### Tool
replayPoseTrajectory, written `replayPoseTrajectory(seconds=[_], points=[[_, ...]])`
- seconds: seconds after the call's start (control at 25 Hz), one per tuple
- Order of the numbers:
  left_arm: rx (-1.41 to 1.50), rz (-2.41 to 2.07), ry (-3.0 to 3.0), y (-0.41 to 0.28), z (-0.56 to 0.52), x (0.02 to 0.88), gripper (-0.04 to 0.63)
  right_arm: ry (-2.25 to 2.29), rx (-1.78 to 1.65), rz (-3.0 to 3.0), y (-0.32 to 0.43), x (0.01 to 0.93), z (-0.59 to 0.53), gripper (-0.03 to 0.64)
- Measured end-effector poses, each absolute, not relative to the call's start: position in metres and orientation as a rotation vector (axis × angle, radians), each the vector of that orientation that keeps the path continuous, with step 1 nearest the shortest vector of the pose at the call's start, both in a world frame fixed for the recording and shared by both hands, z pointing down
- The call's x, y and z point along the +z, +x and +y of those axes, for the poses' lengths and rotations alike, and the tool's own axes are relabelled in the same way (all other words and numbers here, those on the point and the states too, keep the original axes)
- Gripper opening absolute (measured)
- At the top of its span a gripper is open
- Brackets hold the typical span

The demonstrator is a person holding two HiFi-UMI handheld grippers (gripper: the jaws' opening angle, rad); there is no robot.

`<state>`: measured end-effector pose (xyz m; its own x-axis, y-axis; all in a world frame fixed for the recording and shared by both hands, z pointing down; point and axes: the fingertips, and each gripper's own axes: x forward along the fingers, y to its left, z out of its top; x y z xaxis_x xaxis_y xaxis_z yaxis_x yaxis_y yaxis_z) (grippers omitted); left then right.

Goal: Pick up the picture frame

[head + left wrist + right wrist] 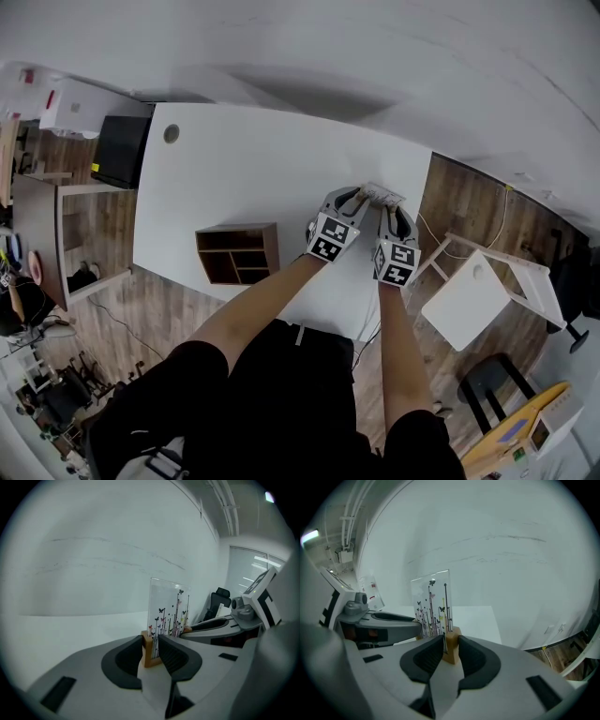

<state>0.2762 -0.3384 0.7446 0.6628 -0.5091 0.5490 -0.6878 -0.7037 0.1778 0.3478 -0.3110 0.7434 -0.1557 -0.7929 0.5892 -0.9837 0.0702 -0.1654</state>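
The left gripper point(151, 649) is clamping one lower end of the frame point(168, 611), and the right gripper point(451, 651) is clamping the other. Both sets of fingers are closing firmly on it. The frame is standing upright at the far edge of the worktop point(244, 169). The grasp is looking complete, with the lift apparently remaining to be done — clearance is not showing.
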Motion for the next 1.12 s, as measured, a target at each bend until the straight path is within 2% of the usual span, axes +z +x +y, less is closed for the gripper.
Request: replayPoseTrajectory(seconds=[0.52,1.12], points=[[0.555,-0.941,2.503,0.243,-0.312,0.695,0.103,1.814,0.715,-2.125,0.318,0.698,-0.284,0.106],[0.539,-0.900,2.553,0.160,-0.225,0.643,0.087,1.849,0.646,-2.190,0.236,0.640,-0.191,0.086]])
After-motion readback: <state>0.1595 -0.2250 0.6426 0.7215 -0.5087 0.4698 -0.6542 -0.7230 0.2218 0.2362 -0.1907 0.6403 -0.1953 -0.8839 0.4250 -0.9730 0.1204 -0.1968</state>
